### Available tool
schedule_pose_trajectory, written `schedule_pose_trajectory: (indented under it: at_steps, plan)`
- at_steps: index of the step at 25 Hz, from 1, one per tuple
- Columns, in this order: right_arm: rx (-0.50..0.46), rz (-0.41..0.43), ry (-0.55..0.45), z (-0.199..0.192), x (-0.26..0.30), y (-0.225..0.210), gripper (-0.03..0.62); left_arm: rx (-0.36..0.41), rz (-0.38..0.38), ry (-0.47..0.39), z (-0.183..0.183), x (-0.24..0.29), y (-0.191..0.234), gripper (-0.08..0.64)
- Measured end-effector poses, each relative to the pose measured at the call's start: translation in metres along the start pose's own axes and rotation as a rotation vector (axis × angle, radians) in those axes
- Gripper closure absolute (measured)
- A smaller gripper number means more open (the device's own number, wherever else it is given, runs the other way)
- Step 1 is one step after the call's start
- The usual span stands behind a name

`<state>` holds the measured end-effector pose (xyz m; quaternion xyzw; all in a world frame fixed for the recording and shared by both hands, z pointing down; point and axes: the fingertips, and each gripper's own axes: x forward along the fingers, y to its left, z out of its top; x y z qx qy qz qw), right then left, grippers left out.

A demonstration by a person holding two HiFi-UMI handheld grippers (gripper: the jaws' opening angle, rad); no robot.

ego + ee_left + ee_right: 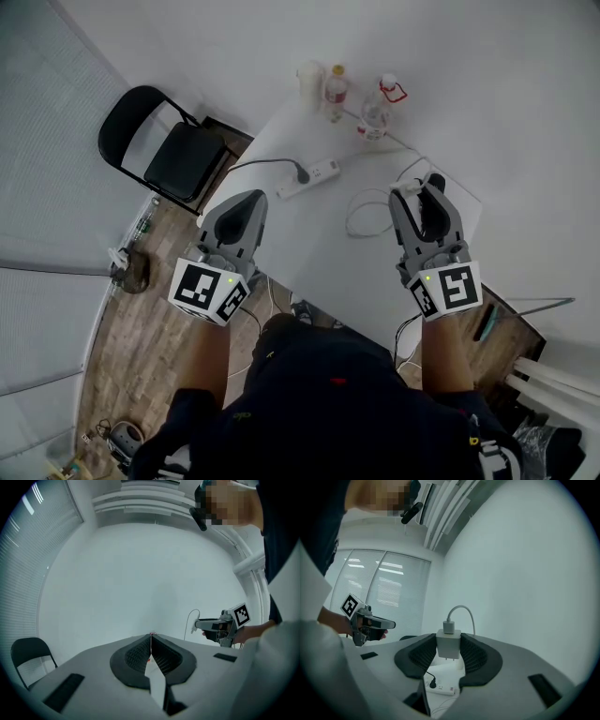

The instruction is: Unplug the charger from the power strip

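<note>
Right gripper (419, 199) clamps the charger (448, 644), prongs down and free, above and right of the strip (309, 178); left gripper (151, 639) closed, empty.

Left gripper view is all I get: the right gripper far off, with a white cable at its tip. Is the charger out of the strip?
Observer: Yes. The right gripper view shows the charger clamped between the right gripper's pads, prongs bare.
Operator: Where's the strip?
Observer: In the head view, the strip lies flat on the table, beyond both grippers.
Operator: Anything left in it?
Observer: One black plug sits in it, with a dark cord running off the table's left edge.
</note>
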<state>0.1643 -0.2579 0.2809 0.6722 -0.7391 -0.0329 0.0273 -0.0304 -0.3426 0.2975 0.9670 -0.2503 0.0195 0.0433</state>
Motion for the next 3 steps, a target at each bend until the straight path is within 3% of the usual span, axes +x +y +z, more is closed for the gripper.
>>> schedule_pose_trajectory:
  at_steps: [3]
  plan:
    - [0.001, -0.003, 0.008, -0.0028, -0.0026, 0.0056, 0.425, 0.003, -0.008, 0.009, -0.0022, -0.0050, -0.0025, 0.537]
